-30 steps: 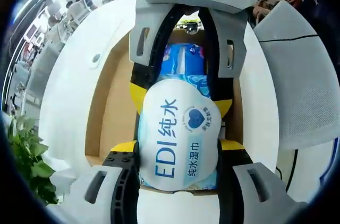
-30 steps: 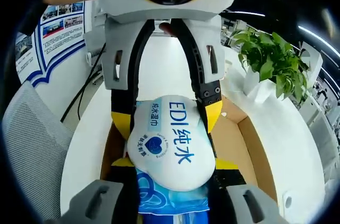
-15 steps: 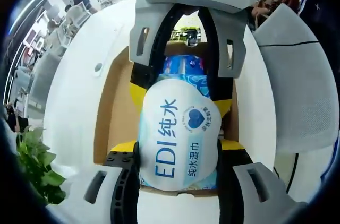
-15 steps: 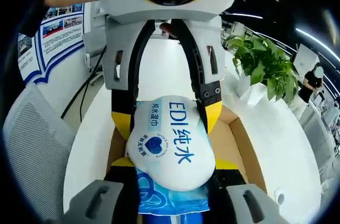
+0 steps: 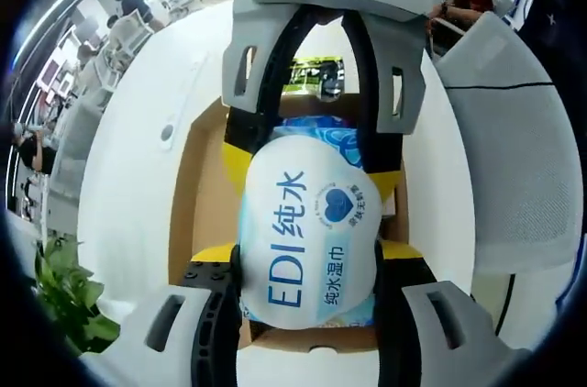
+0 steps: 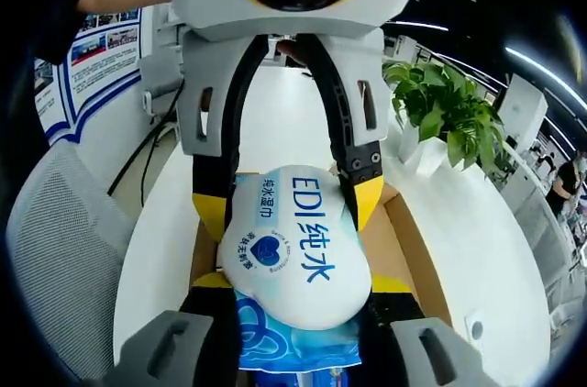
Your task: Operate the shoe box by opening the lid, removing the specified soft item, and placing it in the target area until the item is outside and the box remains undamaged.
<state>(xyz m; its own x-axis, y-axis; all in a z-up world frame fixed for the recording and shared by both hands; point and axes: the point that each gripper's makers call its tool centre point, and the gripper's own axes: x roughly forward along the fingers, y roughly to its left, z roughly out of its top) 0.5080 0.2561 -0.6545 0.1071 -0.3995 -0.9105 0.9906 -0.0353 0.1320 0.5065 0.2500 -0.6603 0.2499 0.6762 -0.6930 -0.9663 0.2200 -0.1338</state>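
A white worktop (image 5: 138, 194) carries the open cardboard shoe box (image 5: 206, 194), with a potted plant (image 6: 449, 112) far right. Above the box, the wet-wipes pack (image 5: 307, 240) hangs pinched from opposite ends: left gripper (image 5: 307, 263) fingers and right gripper (image 6: 293, 291) fingers are both clamped on it.

a: from where does my left gripper view look?

b: from above, close, along its jaws onto the wipes pack (image 5: 310, 238) and the open shoe box (image 5: 198, 213) on the white table (image 5: 138, 194).

a: and my right gripper view?

b: it faces the opposite way, equally near; the left gripper (image 6: 289, 208) fills its top.

a: shared ground?

b: the pack (image 6: 293, 245), box (image 6: 413, 245), table (image 6: 459, 249), and potted plant (image 6: 449, 116).
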